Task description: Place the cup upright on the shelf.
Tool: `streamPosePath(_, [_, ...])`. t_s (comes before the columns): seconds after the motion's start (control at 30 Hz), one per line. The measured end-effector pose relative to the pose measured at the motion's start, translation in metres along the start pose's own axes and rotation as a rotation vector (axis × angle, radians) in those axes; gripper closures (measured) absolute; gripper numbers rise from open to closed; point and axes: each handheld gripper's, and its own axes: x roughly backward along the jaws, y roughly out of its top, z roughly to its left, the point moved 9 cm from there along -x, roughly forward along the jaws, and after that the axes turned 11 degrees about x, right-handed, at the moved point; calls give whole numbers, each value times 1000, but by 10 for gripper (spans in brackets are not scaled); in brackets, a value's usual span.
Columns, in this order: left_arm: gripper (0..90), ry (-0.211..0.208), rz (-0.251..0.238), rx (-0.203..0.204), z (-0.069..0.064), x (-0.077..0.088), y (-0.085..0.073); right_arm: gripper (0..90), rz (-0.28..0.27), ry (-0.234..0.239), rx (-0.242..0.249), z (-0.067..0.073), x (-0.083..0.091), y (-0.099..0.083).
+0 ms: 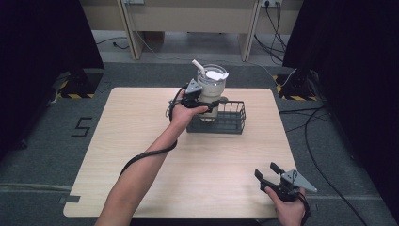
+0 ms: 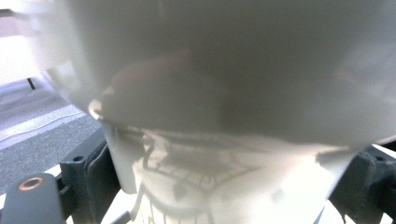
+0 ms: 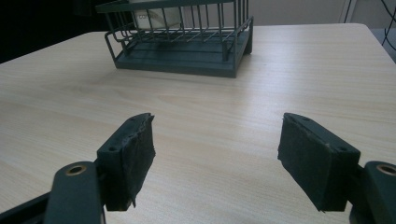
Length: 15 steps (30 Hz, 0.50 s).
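Gripping the tumbler (image 1: 210, 90) at mid-body, my left gripper (image 1: 200, 100) holds it upright in the left end of the wire basket (image 1: 234, 123). My right gripper (image 1: 269, 171) rests well nearer me than the basket, jaws wide apart, empty.

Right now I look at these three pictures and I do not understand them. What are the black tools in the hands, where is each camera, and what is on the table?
There is no robot here. A person holds a hand tool with two black jaws in each hand. The high view looks down from above the wooden table. The other two pictures come from cameras riding on the tools.

The left gripper is closed on a pale tumbler with a lid and straw, in or just above a dark wire basket. In the left gripper view, the tumbler is very close and blurred.

The right gripper rests near the table's front edge, open and empty. Its own view shows the jaws wide apart and the basket farther off.
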Motion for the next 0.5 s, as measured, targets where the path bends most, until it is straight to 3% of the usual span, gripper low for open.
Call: streamPosePath(0.5, [104, 0, 3, 9, 3, -1, -11, 271, 2, 2, 2, 1, 0, 0])
